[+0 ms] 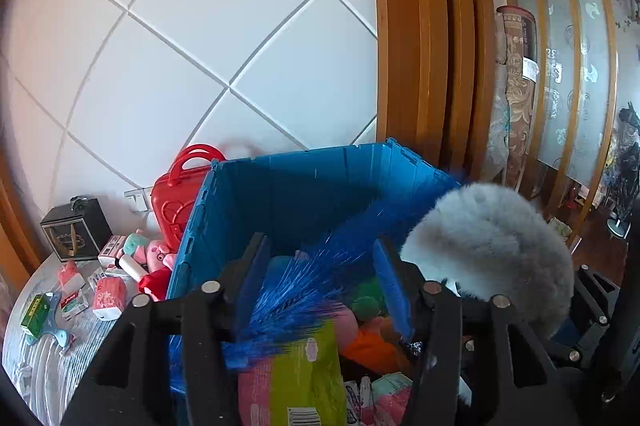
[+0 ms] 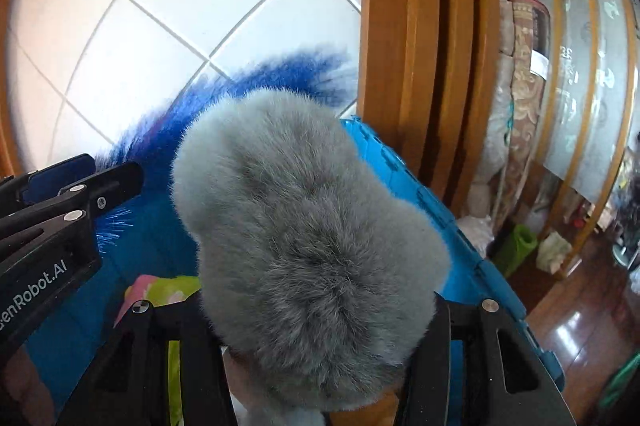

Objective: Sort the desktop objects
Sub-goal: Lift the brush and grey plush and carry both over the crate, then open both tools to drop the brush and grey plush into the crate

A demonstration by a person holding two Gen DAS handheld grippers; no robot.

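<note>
Now the grey plush toy [image 2: 316,266] sits between the right claw [image 2: 320,358] above the blue bin [image 2: 440,210].

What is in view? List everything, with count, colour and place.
crate: one, blue, open, by the tiled wall
bristle duster: one, blue, sticking out of the crate
fluffy item: one, grey, over the crate's right side
packet: one, green and pink, inside the crate
toy case: one, red, left of the crate
black box: one, far left on the table
tissue packs: several, red and white, on the table
green box: one, at the table's left edge
rolled rug: one, patterned, standing at right
left gripper: one, black, open around the bristles
right gripper: one, black, holding the fluffy item
</note>
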